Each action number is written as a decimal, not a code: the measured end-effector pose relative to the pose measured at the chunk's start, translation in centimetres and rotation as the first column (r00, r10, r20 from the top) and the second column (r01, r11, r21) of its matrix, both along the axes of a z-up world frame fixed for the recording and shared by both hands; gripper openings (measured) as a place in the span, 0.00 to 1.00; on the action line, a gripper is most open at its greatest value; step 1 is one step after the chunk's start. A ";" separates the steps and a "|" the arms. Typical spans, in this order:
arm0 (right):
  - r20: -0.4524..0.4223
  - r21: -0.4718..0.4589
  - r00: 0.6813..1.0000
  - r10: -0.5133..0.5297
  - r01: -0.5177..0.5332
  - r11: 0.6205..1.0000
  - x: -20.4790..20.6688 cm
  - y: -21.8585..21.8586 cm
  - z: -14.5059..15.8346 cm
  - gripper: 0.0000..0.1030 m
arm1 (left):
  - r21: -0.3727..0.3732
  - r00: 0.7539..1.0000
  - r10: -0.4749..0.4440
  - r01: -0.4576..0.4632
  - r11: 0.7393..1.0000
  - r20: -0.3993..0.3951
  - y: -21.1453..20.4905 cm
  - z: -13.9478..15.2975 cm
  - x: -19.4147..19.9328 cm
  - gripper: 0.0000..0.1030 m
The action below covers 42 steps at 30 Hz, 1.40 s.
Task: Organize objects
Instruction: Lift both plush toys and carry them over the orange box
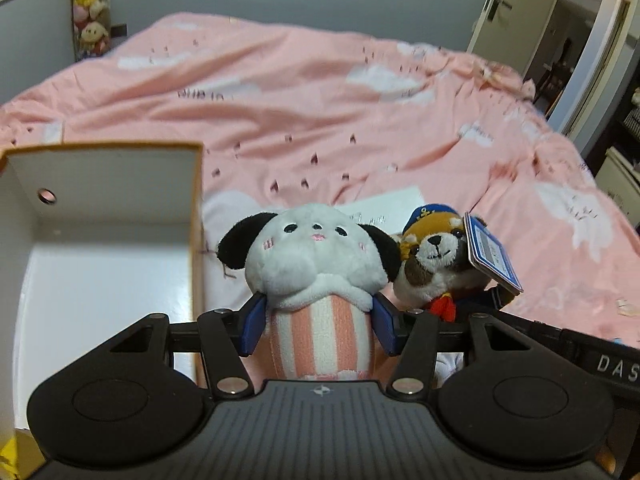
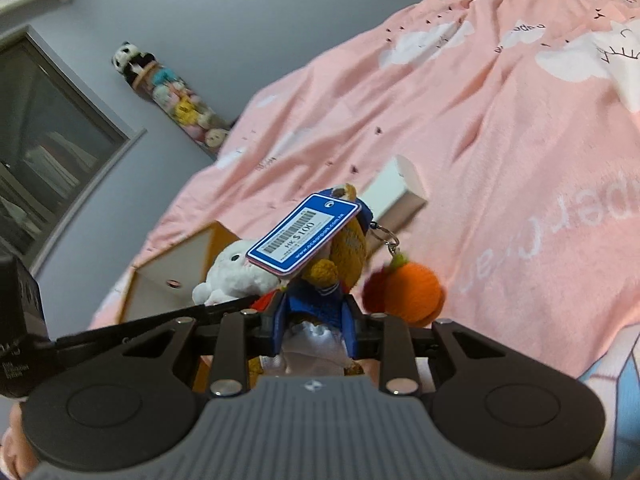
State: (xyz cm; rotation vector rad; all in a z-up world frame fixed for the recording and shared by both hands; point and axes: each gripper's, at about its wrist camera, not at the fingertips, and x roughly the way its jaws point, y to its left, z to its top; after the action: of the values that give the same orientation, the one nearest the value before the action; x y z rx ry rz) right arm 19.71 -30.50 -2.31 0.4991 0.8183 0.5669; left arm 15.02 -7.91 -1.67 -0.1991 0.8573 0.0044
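Since both toys are already pinched and the open white box (image 1: pixel 108 216) sits at about 9 o'clock from the dog plush (image 1: pixel 316 256), I'd swing the left gripper (image 1: pixel 318 326) over the rim before letting go. It's level, clamped on the striped body. The right gripper (image 2: pixel 316 330), tilted, grips the sailor bear keychain (image 2: pixel 336 264) just beside it.

A white plush dog (image 1: pixel 316 256) with black ears and a pink-striped body stands upright beside an open white box (image 1: pixel 108 248). A sailor-suited raccoon plush (image 1: pixel 436 264) with a blue price tag (image 2: pixel 304 236) touches its side.
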 end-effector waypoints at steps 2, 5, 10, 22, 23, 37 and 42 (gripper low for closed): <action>0.007 0.019 1.000 0.005 -0.006 1.000 -0.5 0.1 0.7 0.29 | 0.000 1.000 -0.005 0.005 1.000 0.025 0.5 1.0 -0.7 0.61; 0.027 0.023 1.000 0.013 -0.014 1.000 -1.2 0.7 1.9 0.29 | -0.011 0.999 -0.007 0.008 1.000 0.053 1.4 2.2 -1.6 0.61; 0.073 0.018 0.996 0.045 -0.046 0.999 -1.9 2.2 4.0 0.29 | -0.011 0.995 0.004 -0.003 1.000 0.105 3.5 4.5 -3.3 0.61; 0.133 -0.003 0.970 0.204 -0.205 0.979 -1.8 10.1 7.5 0.28 | 0.036 0.992 0.043 -0.048 0.998 0.122 10.2 7.4 -6.6 0.61; 0.130 -0.007 0.967 0.218 -0.219 0.976 -1.7 11.0 7.5 0.28 | 0.050 0.992 0.041 -0.048 0.998 0.118 10.8 7.4 -6.8 0.61; 0.019 -0.132 0.924 0.382 -0.377 0.917 0.0 22.7 3.7 0.23 | 0.196 0.995 0.014 0.005 0.981 -0.095 16.8 3.6 -7.0 0.61; 0.007 -0.183 0.912 0.409 -0.401 0.898 0.3 25.3 1.7 0.21 | 0.298 0.993 0.002 0.032 0.954 -0.114 15.6 1.9 -6.9 0.61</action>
State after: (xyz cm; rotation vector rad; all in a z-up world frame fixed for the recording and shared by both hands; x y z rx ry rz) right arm 20.02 -5.22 -0.62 0.1461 0.9264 0.8779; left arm 8.15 7.69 0.27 0.0945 0.9596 0.1324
